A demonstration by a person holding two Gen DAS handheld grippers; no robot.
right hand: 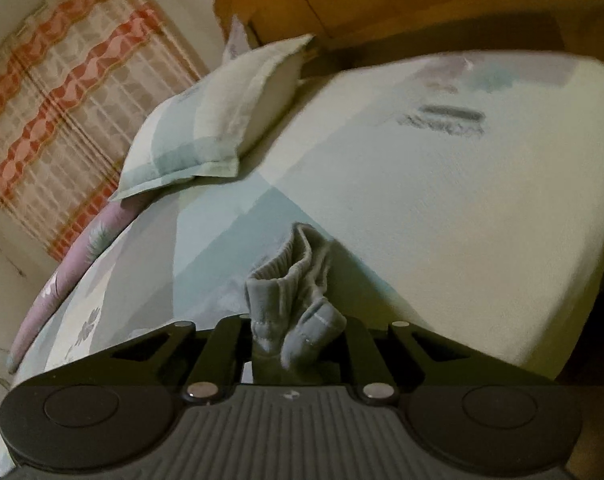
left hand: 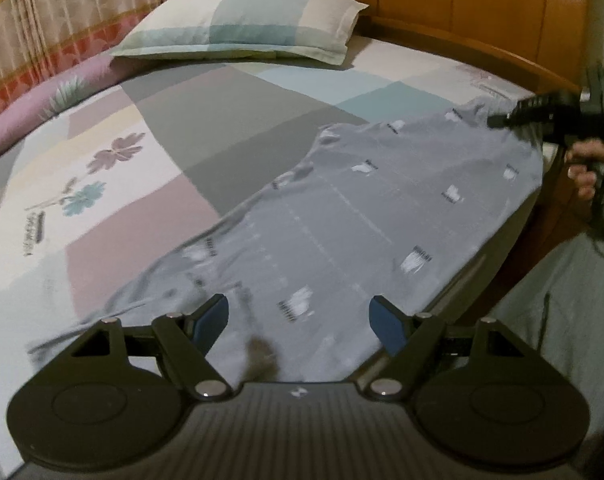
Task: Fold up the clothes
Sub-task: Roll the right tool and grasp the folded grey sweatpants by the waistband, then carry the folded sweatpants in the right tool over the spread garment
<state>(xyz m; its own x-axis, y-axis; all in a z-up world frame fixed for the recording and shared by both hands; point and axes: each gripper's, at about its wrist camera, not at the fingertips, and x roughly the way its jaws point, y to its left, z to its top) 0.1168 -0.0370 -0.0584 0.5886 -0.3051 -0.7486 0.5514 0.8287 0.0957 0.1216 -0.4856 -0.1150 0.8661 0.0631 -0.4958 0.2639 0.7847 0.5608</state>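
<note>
Right wrist: jaws pinching shirt (right hand: pixel 297 300) collar, left wrist: shirt spread

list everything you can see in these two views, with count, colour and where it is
shirt: one, grey with small white and dark marks, spread on the bed along its near right edge; ribbed collar bunched in the right gripper
bed sheet: one, patchwork of grey, pink, teal and cream with flower prints, covering the bed
pillow: one, cream and teal checks, at the head of the bed
headboard: one, orange-brown wood, behind the pillow
curtain: one, beige with red bands, far left
left gripper: one, black with blue pads, open over the shirt's near end
right gripper: one, black, shut on the collar
hand: one, holding the right gripper's handle
</note>
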